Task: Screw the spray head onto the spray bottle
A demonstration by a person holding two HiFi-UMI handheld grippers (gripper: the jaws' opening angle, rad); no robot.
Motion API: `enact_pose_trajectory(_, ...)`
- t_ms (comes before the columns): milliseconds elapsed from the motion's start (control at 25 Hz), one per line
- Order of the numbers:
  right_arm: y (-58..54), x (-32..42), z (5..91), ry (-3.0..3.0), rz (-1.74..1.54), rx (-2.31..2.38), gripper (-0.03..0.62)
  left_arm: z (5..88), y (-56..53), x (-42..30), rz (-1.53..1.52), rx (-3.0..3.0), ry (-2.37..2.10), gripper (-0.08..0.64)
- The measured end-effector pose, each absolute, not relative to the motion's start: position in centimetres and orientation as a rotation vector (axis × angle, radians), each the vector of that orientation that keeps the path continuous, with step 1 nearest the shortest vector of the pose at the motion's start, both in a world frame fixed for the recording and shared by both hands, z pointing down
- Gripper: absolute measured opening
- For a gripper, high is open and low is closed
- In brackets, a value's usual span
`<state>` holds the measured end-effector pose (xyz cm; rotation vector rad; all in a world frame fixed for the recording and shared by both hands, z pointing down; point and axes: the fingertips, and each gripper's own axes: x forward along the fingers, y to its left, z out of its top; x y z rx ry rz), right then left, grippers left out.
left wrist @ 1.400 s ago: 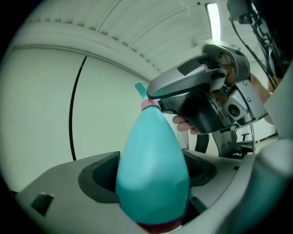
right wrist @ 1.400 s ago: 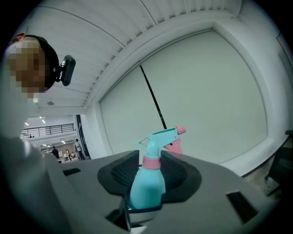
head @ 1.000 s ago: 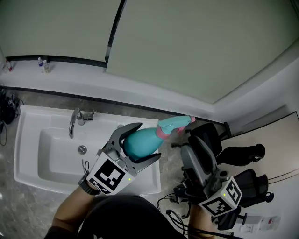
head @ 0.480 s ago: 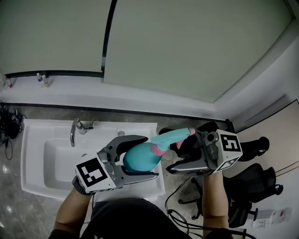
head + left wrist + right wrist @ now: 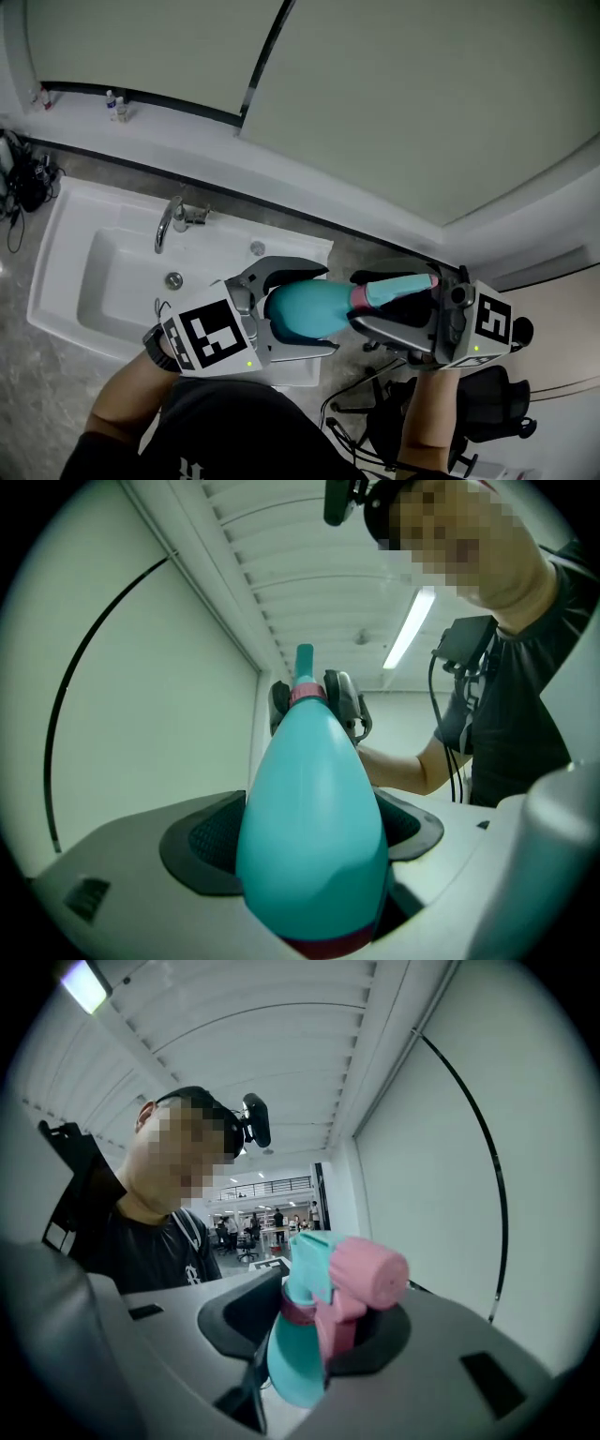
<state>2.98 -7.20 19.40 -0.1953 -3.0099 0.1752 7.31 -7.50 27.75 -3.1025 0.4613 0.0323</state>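
Fingers of the left gripper (image 5: pixel 328 310) clamp the spray bottle (image 5: pixel 298 311), held level beside the sink (image 5: pixel 52 281). The right gripper (image 5: pixel 354 300) fingers have just been closing and now grip the spray head (image 5: pixel 398 289), already seated on the neck. Further tightening turns probably remain.

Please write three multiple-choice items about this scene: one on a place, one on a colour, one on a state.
1. In the head view, the sink lies: A) left of the bottle; B) right of it; C) out of view.
2. The bottle's body is: A) yellow; B) teal; C) black.
3. The left gripper is: A) open and empty; B) out of view; C) shut on the bottle.
Key: 1 A, the sink spreads leftward from the bottle; 2 B, teal in the left gripper view; 3 C, its fingers press the bottle's sides.
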Motion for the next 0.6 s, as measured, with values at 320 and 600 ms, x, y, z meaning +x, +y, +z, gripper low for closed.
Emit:
enact_pose_trajectory(320,-2.2,3.8,18.7,-2.967,0.113,-0.750,0.150,27.2,-2.4,8.2,0.147,-3.194,-0.208,0.403)
enact_pose_trajectory(600,-6.5,3.4,19.8,-2.995,0.187,-0.167,0.150,27.9,-6.3,7.8,0.049,-3.181,0.261,0.403)
